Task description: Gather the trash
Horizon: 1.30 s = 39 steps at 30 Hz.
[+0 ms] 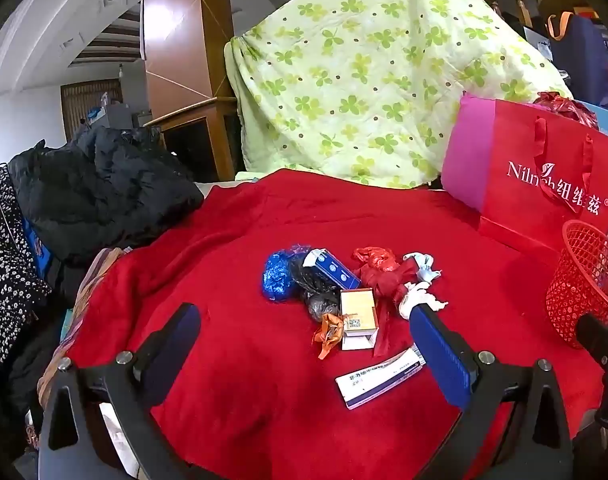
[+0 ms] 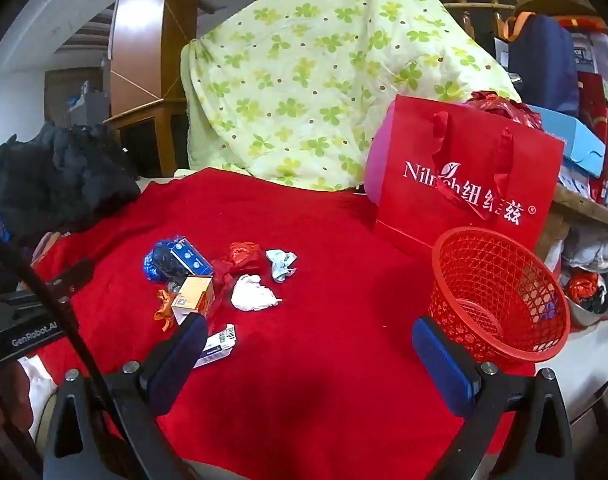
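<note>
A pile of trash lies on the red blanket (image 1: 231, 360): a blue foil wad (image 1: 277, 276), a blue carton (image 1: 338, 270), a tan box (image 1: 358, 316), an orange ribbon (image 1: 328, 334), red plastic (image 1: 378, 268), crumpled white tissue (image 2: 251, 298), a pale blue wad (image 2: 280, 264) and a flat white-and-blue box (image 1: 380, 380). A red mesh basket (image 2: 500, 292) stands at the right, empty as far as I see. My left gripper (image 1: 304, 324) is open just short of the pile. My right gripper (image 2: 310, 330) is open between the pile and the basket.
A red Nilrich gift bag (image 2: 464, 184) stands behind the basket. A green clover quilt (image 1: 364, 72) hangs at the back. A black jacket (image 1: 99, 188) lies at the left. Boxes and bags (image 2: 576, 136) sit at the far right.
</note>
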Motion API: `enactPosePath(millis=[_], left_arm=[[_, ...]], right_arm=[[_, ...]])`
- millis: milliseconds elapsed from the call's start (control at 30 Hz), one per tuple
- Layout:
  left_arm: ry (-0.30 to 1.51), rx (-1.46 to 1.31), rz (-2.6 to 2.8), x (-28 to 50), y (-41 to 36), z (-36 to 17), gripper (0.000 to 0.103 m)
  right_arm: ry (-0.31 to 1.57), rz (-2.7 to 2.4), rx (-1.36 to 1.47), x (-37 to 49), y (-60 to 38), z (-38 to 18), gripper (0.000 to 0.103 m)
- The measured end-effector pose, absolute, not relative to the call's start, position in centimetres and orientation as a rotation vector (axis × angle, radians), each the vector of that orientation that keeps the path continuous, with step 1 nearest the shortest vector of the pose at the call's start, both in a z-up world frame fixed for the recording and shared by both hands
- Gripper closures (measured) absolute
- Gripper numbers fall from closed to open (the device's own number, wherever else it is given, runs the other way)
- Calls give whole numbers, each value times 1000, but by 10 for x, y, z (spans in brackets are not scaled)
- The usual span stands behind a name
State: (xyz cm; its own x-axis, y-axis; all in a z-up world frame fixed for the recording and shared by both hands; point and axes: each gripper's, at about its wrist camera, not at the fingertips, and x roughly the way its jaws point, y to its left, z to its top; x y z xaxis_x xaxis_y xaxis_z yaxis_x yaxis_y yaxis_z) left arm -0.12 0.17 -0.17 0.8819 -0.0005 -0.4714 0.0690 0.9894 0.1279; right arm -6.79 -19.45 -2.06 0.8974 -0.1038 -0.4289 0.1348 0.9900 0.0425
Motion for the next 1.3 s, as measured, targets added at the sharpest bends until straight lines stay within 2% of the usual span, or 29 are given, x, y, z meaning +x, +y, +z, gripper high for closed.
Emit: enactPosePath(millis=[500, 867, 1100, 1300], left_arm=[[512, 128, -29, -2, 11, 0, 0], [480, 133, -16, 1, 14, -8, 0], [380, 111, -9, -1, 22, -9, 0], [417, 114, -3, 0, 27, -9, 0]], right_arm=[[452, -109, 50, -69, -182, -23, 0], [523, -85, 56, -64, -176, -23, 0], [504, -82, 50, -64, -171, -24, 0], [508, -79, 21, -62, -163, -24, 0]])
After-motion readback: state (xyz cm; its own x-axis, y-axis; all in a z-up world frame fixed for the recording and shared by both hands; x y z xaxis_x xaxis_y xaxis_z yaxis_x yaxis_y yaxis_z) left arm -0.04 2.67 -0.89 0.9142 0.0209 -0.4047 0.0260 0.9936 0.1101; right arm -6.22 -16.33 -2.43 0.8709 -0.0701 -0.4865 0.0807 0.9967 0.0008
